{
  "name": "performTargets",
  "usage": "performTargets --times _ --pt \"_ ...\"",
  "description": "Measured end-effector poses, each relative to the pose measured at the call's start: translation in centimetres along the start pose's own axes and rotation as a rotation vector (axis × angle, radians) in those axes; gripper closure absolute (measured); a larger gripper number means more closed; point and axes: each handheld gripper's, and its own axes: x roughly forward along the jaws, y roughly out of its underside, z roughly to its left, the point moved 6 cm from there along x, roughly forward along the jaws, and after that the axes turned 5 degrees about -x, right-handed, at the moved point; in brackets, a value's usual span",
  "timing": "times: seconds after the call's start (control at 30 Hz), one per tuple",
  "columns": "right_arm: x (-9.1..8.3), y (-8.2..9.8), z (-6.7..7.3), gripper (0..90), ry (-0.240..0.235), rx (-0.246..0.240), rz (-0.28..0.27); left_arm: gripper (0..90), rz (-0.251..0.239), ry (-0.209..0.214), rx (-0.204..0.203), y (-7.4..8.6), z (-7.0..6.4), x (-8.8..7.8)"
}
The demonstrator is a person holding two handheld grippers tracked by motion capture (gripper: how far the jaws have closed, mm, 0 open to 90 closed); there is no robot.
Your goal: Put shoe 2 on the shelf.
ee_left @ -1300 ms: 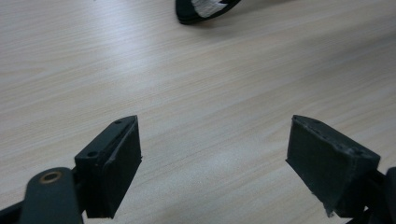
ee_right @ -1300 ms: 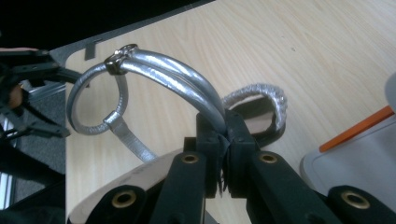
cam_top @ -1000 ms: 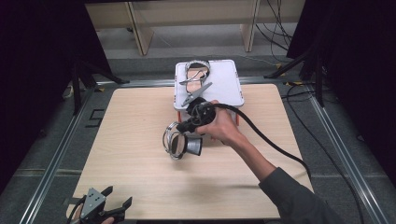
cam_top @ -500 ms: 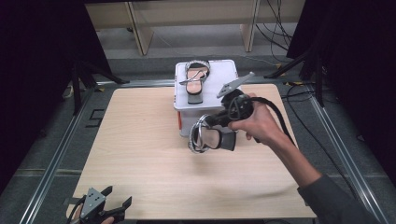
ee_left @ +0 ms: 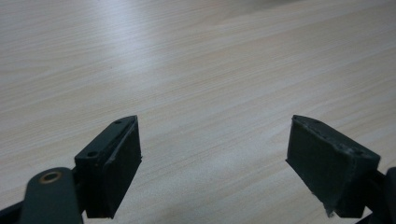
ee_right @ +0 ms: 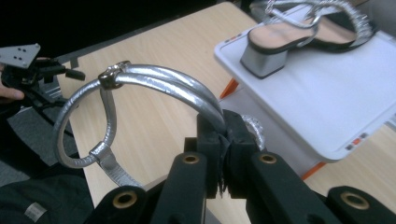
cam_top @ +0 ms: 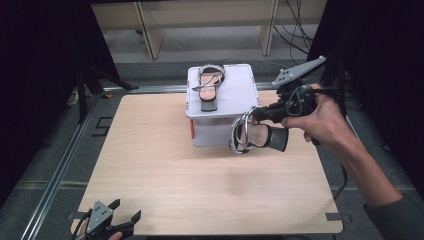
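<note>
While our right gripper [ee_right: 223, 154] had its jaws pressed together on the doubled silver strap [ee_right: 168, 79] of a heeled sandal [cam_top: 257, 136], we held that shoe in the air just in front of the white box [cam_top: 235, 95], near its right front corner, with its block heel pointing toward our right hand [cam_top: 325, 120]. Its twin, the second sandal [cam_top: 207, 85], lay on the box's lid, toe away from us. Our left gripper [cam_top: 107, 225] rested at the near left edge of the wooden table [cam_top: 175, 170], jaws spread wide with nothing between them. We judged the sandal light but unbalanced: the thin straps looked soft and likely to flex, so the stiff sole and heavier heel would swing beneath a strap hold. For steadier carrying we would have favoured the rigid heel or the sole's edge, though the glossy strap seemed secure enough when pinched
</note>
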Motion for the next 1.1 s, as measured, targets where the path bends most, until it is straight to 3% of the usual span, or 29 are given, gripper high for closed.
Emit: performTargets --times 0.23,0.43,0.5,0.67,0.87,1.0,1.1 --pt "-2.2 -1.8 -0.4 87.5 0.022 -0.007 -0.029 17.1 -0.008 0.003 -0.012 0.0 0.0 0.0" --pt "-2.3 -3.6 -1.4 87.5 0.039 -0.001 -0.052 17.1 0.002 0.002 0.002 0.0 0.1 -0.1" --pt "-2.3 -4.3 -1.9 87.5 0.05 0.005 -0.06 17.2 -0.011 0.006 -0.015 0.0 -0.1 0.0" --pt "-2.5 -6.2 -3.1 87.6 0.101 0.004 -0.062 17.1 -0.008 0.006 -0.013 0.0 -0.1 0.0" --pt "-2.7 -8.2 -5.5 87.5 0.166 0.033 -0.08 17.1 -0.012 0.01 -0.018 0.0 -0.1 0.0" --pt "-2.0 -9.1 -7.3 87.6 0.206 0.06 -0.08 17.2 0.006 0.007 0.003 0.1 0.0 0.0" --pt "-1.3 -9.4 -8.8 87.6 0.233 0.088 -0.079 17.1 -0.011 0.007 -0.012 0.0 -0.2 0.0"
